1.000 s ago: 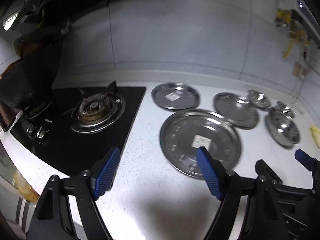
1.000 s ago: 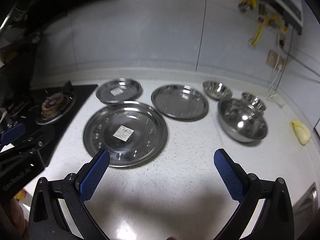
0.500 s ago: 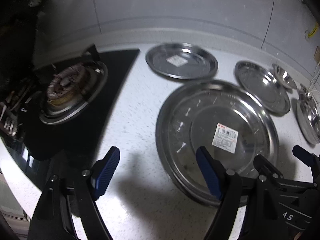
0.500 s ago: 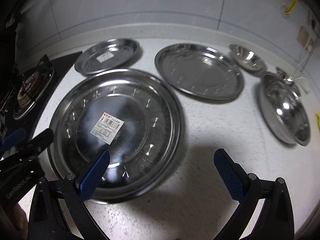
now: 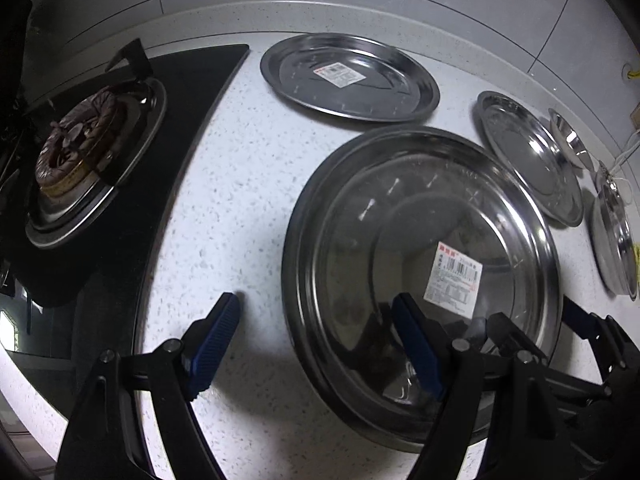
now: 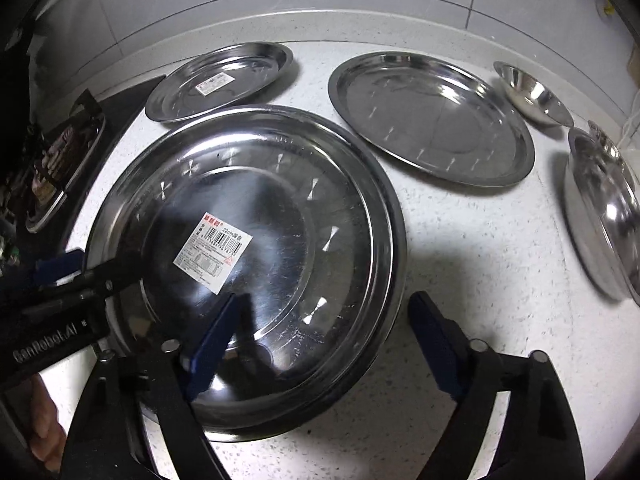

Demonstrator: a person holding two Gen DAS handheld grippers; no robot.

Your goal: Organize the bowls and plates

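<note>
Left wrist view. The left gripper (image 5: 320, 344) has its jaws spread wide and gripping nothing. They straddle the near left rim of the large steel plate (image 5: 404, 184): one blue pad hangs over bare speckled worktop (image 5: 224, 184), the other over the plate's inside. The plate lies flat on the worktop with a barcode sticker (image 5: 454, 278) on its floor. Beyond the large plate, toward the wall, lies a smaller stickered plate (image 5: 348, 80). To the large plate's right lies a plain plate (image 5: 528, 156), and past that two bowls, seen edge-on at the frame's border. Left of the large plate, the black gas hob (image 5: 92, 148) with its burner. The right gripper's dark fingers cross the large plate's near right edge.

Right wrist view. The right gripper (image 6: 324, 332) is likewise spread wide, empty, straddling the large steel plate's (image 6: 280, 184) near right rim: one pad over its inside, the other over the worktop (image 6: 480, 264). The left gripper's arm reaches in across the plate's left edge. Behind the large plate, the stickered plate (image 6: 220, 80) and the plain plate (image 6: 432, 120). Right of the plain plate, a small bowl (image 6: 532, 92); nearer, a large bowl (image 6: 604, 208), blurred.
</note>
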